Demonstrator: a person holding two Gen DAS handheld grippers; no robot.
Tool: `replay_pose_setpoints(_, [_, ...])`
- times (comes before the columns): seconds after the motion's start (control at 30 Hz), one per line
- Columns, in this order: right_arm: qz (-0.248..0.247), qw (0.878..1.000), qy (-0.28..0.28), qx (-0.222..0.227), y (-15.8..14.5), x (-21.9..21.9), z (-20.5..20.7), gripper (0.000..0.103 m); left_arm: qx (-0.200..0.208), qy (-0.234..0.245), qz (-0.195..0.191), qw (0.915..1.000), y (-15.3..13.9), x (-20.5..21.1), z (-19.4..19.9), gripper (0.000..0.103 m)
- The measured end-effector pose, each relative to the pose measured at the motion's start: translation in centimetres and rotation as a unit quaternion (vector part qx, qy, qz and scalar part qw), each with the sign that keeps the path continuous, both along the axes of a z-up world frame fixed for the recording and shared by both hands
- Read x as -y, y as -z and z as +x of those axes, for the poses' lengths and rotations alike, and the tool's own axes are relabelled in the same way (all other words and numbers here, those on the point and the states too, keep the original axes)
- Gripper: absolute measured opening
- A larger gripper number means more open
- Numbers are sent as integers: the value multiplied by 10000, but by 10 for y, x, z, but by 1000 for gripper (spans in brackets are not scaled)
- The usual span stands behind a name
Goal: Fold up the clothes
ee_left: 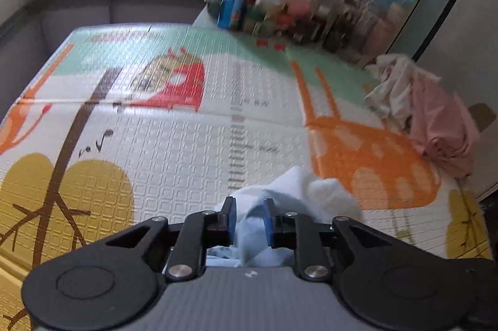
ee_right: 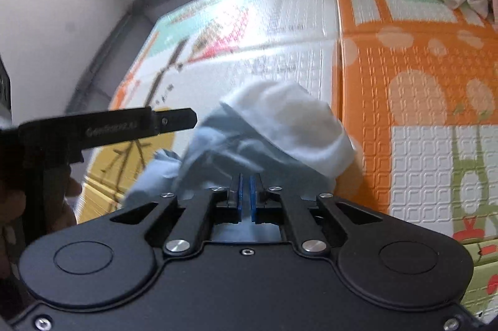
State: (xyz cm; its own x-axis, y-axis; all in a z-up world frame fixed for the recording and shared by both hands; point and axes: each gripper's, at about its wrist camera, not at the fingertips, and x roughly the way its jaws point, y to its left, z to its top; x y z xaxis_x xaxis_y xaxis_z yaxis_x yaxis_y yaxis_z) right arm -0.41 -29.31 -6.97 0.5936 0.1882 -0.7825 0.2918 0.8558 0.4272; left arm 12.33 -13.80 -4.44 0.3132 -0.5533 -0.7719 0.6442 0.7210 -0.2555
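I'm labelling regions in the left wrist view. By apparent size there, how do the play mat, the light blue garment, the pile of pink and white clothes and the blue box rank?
1. play mat
2. light blue garment, enlarged by nearness
3. pile of pink and white clothes, close to it, so unsure
4. blue box

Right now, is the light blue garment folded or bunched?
Bunched: the light blue garment sits in a crumpled heap on the mat, no flat folds visible.

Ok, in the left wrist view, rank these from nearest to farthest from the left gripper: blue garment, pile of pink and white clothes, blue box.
1. Blue garment: right between the left gripper's fingers.
2. Pile of pink and white clothes: off to the right, at the mat's edge.
3. Blue box: farthest, among the clutter at the mat's far end.
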Motion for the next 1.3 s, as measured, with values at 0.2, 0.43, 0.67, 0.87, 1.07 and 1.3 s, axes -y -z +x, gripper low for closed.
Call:
replay_pose_setpoints(0.2, [-70,9999,-46,129,-22,2,-15,5,121,557,-397,9976,-27,-14,-36,30])
replay_pose_setpoints(0.43, [-142,9999,-81,2,-16,-5,-36,5,-79,1327,-450,9901,-14,-27,-84,32])
replay_pose_setpoints(0.67, [-34,9998,26,-171,4,-12,-44,5,-365,1227,-141,9917,22,-36,-90,32])
replay_pose_setpoints(0.87, [-77,9999,0,-142,18,-20,-28,5,-561,930,254,9938,54,-45,-85,30])
replay_pose_setpoints(1.07, [-263,9991,-110,-310,39,-31,-8,2,-659,681,500,9942,76,-58,-76,25])
replay_pose_setpoints(1.3, [-405,9969,-250,-624,65,-37,5,0,-826,446,530,9942,95,-69,-62,6])
